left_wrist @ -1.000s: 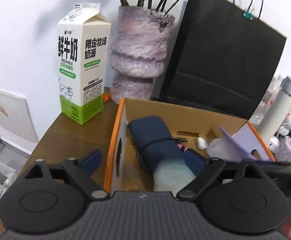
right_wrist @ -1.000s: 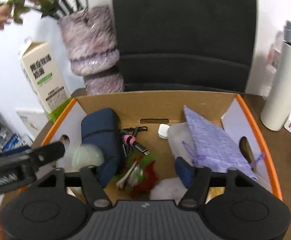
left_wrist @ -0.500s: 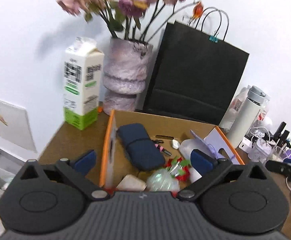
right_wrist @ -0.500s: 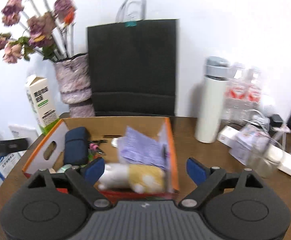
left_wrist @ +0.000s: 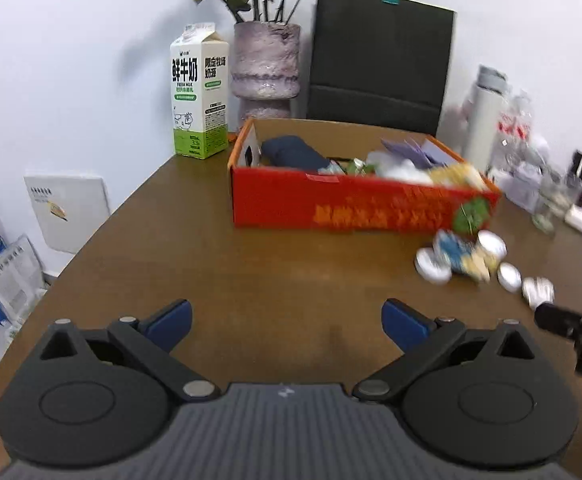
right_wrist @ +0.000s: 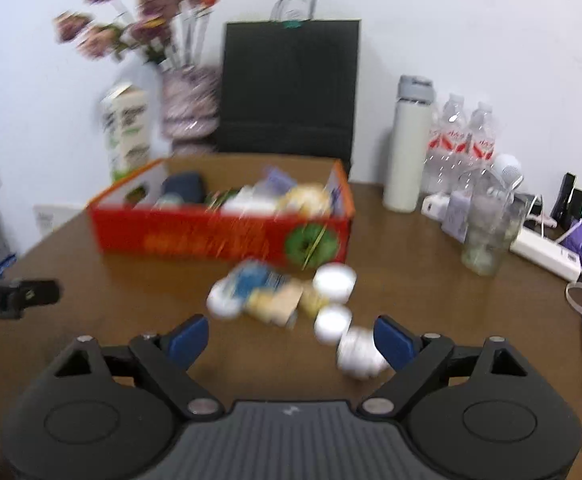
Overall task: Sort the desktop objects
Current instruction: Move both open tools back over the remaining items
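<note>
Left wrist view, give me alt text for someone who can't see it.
An open left gripper hovers empty over a brown wooden table, facing a red cardboard box filled with assorted items. Blurred small white jars and a packet lie on the table before the box; a white and green milk carton stands behind it.

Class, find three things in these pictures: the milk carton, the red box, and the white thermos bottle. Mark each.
milk carton (left_wrist: 199,92), left wrist view, front printed face.
red box (left_wrist: 343,204), left wrist view, front wall.
white thermos bottle (right_wrist: 409,152), right wrist view, mid body.
</note>
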Tool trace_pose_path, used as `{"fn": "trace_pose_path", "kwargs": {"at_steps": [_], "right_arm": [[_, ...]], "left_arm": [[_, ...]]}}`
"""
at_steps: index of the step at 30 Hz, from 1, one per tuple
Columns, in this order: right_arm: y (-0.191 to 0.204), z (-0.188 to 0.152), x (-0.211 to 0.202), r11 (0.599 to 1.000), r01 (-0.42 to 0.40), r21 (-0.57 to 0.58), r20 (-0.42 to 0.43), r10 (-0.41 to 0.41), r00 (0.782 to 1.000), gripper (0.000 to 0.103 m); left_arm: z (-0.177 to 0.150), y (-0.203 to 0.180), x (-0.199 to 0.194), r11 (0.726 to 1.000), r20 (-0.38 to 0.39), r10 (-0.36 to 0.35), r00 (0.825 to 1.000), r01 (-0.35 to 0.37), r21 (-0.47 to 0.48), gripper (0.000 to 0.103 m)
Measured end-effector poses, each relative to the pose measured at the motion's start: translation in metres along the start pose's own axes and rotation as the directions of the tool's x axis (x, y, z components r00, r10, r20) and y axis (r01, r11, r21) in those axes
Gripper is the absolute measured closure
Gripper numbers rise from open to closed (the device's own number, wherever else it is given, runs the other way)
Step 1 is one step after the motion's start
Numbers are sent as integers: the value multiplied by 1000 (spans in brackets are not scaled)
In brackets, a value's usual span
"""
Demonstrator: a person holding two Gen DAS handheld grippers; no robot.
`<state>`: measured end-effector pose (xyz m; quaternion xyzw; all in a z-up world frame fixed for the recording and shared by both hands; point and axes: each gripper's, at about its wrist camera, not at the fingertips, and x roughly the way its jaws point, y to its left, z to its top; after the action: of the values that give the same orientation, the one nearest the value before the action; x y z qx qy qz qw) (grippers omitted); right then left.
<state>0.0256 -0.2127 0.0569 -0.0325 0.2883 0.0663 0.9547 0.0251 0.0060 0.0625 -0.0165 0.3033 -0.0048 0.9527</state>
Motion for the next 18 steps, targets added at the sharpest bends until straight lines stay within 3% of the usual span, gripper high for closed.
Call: {"fn": "trace_pose_path", "kwargs": {"at_steps": [4, 8, 11, 18], "right_arm": [[9, -43, -24, 997, 10, -70, -2, -10, 1000, 14], [6, -67, -38, 994, 46, -101, -24, -49, 999, 14], [0, -77, -51, 996, 40, -82, -25, -42, 999, 14], [-11, -87, -58, 998, 36, -53, -26, -38, 999, 14]], "left_arm": [[-33, -21, -21, 996, 46, -25, 999, 21, 90, 0], [-52, -27, -34, 995, 26, -65, 998, 63, 77, 0], [-64, -32, -39, 994, 11, -88, 996, 87, 66, 0], [-73, -48, -45, 984, 9, -75, 997, 73, 160, 0]]}}
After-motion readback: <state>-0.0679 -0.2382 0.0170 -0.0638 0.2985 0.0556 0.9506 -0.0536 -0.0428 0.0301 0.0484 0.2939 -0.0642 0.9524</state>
